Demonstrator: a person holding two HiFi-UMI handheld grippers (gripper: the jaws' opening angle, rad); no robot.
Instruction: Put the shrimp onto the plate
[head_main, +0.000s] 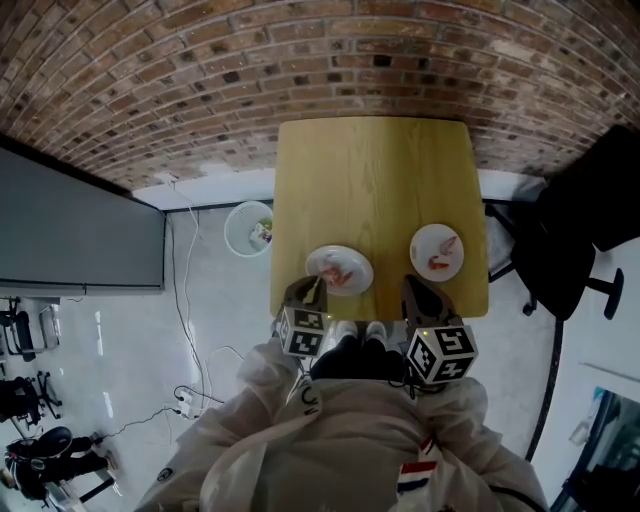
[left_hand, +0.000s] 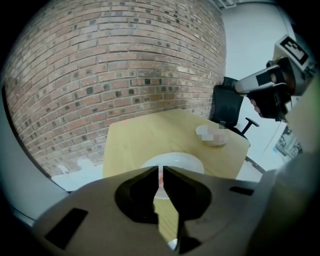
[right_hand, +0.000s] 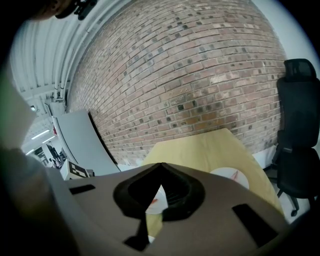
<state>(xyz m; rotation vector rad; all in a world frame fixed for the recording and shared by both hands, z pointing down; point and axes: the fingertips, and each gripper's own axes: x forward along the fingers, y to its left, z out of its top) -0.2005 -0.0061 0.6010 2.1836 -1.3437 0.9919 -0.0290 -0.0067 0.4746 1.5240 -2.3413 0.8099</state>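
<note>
Lying just beyond left claw (head_main: 314, 289): shrimp (head_main: 339, 273).

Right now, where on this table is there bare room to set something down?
The table's far half, toward the brick wall, is bare. A narrow gap lies between left plate and right plate. The near edge is crowded with plates, left gripper and right gripper.

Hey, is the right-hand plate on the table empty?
No, the head view shows pink shrimp lying on the right plate.
</note>
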